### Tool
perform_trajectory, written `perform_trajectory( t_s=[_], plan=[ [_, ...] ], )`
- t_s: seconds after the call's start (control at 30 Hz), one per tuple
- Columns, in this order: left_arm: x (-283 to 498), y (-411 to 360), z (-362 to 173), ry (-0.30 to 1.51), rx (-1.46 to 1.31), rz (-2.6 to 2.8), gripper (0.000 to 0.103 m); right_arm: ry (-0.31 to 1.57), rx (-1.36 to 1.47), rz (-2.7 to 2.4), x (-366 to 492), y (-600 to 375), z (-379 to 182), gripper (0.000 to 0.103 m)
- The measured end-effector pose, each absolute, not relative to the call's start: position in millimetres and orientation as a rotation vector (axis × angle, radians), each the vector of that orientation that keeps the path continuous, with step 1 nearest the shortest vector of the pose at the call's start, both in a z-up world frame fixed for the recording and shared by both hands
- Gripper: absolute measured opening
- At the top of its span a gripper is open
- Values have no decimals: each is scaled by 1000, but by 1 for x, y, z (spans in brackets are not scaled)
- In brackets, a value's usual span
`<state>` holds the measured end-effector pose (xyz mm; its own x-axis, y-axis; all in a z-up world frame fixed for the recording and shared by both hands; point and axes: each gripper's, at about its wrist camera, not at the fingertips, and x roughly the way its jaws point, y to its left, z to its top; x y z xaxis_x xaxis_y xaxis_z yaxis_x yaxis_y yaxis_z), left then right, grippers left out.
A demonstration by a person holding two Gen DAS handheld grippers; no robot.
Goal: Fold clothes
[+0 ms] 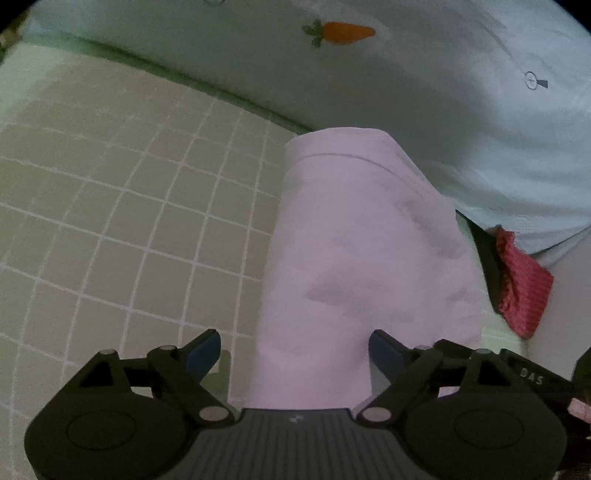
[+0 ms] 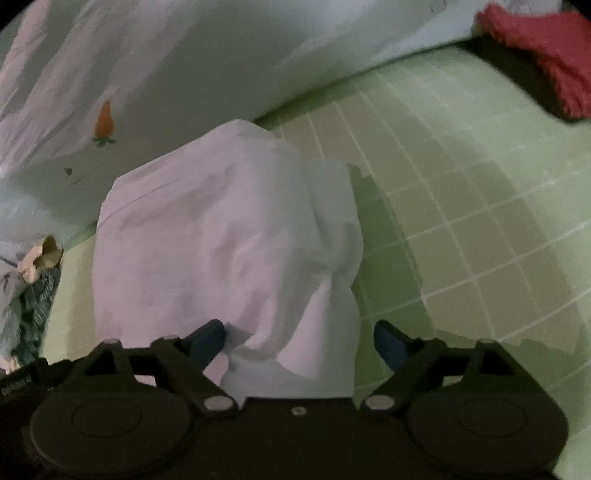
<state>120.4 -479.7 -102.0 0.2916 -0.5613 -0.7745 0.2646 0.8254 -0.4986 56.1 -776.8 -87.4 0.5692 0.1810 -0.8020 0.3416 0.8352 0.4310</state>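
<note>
A pale pink garment (image 1: 362,240) lies folded into a narrow strip on the green grid mat (image 1: 122,206). My left gripper (image 1: 295,350) is open, its blue-tipped fingers (image 1: 203,350) straddling the near end of the strip. In the right wrist view the same pink garment (image 2: 221,236) is bunched and rumpled on the mat (image 2: 461,206). My right gripper (image 2: 299,339) is open, with the cloth's near end lying between its fingers (image 2: 208,341). Neither gripper is closed on the cloth.
A large white cloth with a carrot print (image 1: 343,33) lies beyond the pink garment, also in the right wrist view (image 2: 105,123). A red garment (image 1: 521,284) lies at the right, and shows in the right wrist view (image 2: 546,48). A patterned pile (image 2: 33,295) sits at left.
</note>
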Motion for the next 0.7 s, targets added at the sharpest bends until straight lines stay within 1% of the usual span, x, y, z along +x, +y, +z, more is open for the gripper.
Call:
perform_trajectory(
  t_s=[0.1, 0.17, 0.2, 0.23, 0.27, 0.3, 0.33, 0.37, 0.4, 0.47, 0.6, 0.7],
  plan=[
    [125, -478, -111, 1173, -350, -601, 89, 991, 649, -95, 59, -777, -96, 91],
    [127, -479, -116, 1187, -385, -636, 84, 993, 699, -91, 59, -777, -102, 90],
    [128, -479, -118, 1195, -401, -656, 81, 989, 729, -83, 58, -777, -105, 86],
    [129, -481, -119, 1199, -404, -670, 78, 983, 752, -79, 57, -776, -106, 77],
    [129, -482, -119, 1200, -393, -674, 73, 975, 764, -78, 56, -774, -106, 65],
    [129, -483, -119, 1200, -382, -678, 71, 963, 760, -78, 54, -771, -104, 59],
    [128, -484, -119, 1199, -369, -684, 67, 951, 754, -79, 51, -767, -102, 48],
    [127, -483, -119, 1197, -363, -690, 63, 941, 739, -86, 48, -763, -99, 40],
    [126, -483, -118, 1195, -363, -695, 62, 931, 725, -93, 45, -759, -96, 36],
    [123, -483, -114, 1185, -352, -714, 59, 915, 719, -122, 38, -751, -90, 27],
    [113, -490, -106, 1186, -286, -756, 58, 909, 714, -175, 15, -740, -80, 23],
    [96, -497, -101, 1203, -247, -800, 58, 889, 784, -217, -17, -746, -79, 22]
  ],
)
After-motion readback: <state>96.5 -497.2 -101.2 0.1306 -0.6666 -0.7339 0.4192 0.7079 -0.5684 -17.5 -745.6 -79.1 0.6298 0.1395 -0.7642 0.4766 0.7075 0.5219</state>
